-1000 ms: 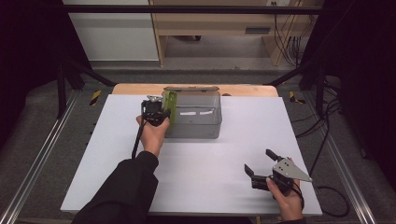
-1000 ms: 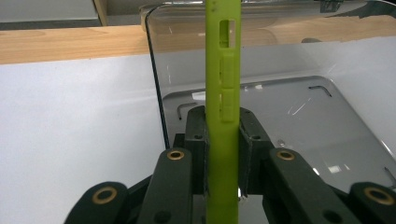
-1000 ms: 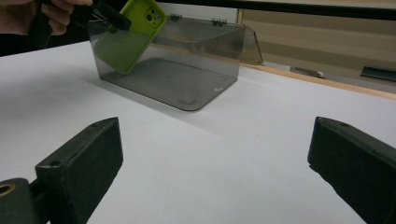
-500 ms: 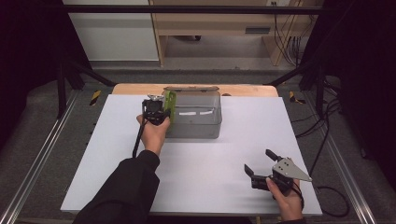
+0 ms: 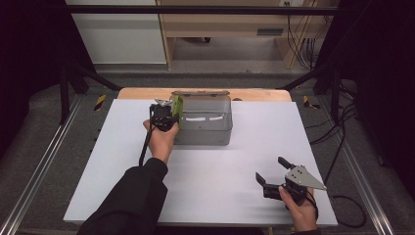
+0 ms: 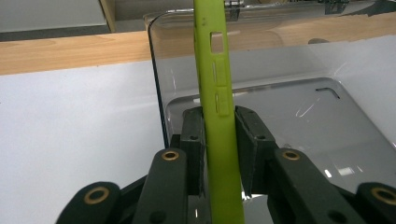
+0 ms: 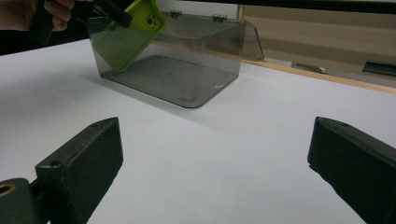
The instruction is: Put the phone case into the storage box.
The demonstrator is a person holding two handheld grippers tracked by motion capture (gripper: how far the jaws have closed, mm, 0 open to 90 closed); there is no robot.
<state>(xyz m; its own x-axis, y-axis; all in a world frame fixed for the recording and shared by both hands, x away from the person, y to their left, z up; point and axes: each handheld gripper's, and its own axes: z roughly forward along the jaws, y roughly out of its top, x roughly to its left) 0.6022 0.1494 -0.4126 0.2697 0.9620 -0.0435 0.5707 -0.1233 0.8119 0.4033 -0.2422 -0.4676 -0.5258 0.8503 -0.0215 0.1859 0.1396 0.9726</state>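
the left gripper sits at the left end of the smoky clear plastic box, which stands at the far middle of the white table. the high view shows only a sliver of lime green at that end wall. the left gripper view makes it plain: a green phone case stands on edge between the two black jaws, side-button cutouts facing the camera. the pads sit against both of its faces, so the jaws pinch it; they have just been easing apart a little, yet the case is in the pinch. past the case lie the box's rounded rim and its bare floor.

the right gripper view gives the side-on angle the others lack: the phone case hangs tilted inside the box, camera-hole end up, lower corner down near the floor by the left wall; whether it touches the floor i cannot tell. the left gripper grips its upper edge.

the right gripper rests well apart from the box, toward the near right corner of the table. its jaws stand spread wide with nothing but table surface between them.
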